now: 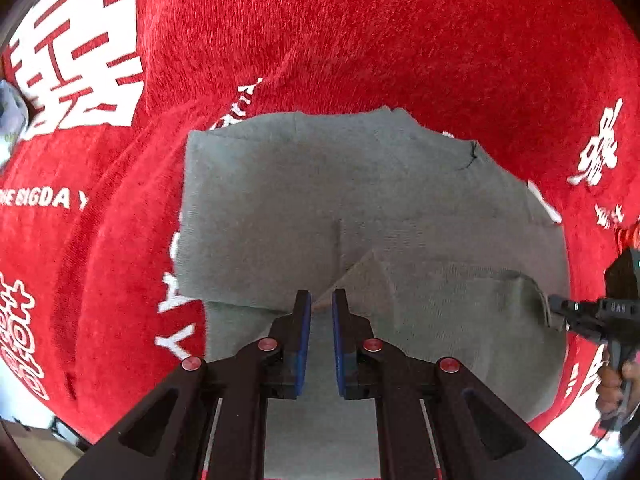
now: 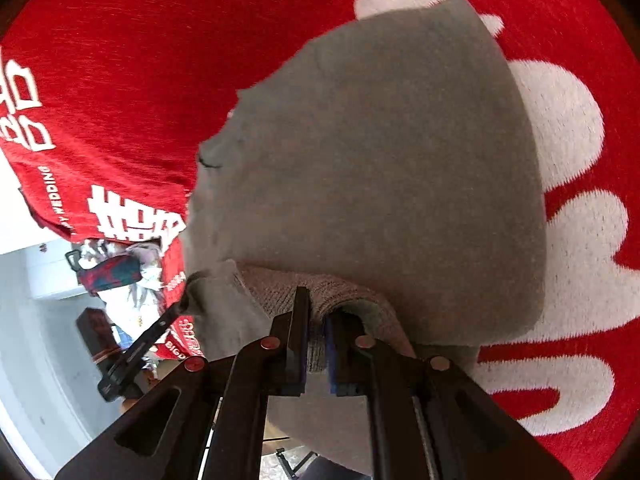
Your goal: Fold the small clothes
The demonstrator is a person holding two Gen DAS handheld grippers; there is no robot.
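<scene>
1. While both grippers clamp one edge of it, the grey garment (image 1: 360,200) lies spread on the red cloth (image 1: 360,32) that covers the worktop, with that near edge lifted.
2. Its long axis cannot be told for sure; in the left wrist view it reaches away from the grippers, its far edge running roughly level across the cloth.
3. The left gripper (image 1: 321,300) is clenched on a raised fold of the garment at the near edge, blue pads nearly touching with fabric pinched between them.
4. The right gripper (image 2: 318,312) is clenched on a ribbed hem of the same garment, which bunches up between its pads.
5. From the left wrist view the right gripper appears at the garment's right corner, held by a hand (image 1: 612,388), well apart from the left one along the same edge.
6. The far left corner lies flat and square; the far right side slants, with a small dark stitch mark (image 1: 472,156) near it.
7. Bare red cloth with white lettering (image 1: 76,48) lies all round the garment beyond its far and side edges, wide room.
8. Past the cloth's edge in the right wrist view, a pale floor (image 2: 36,320) and some clutter (image 2: 112,276) show.
</scene>
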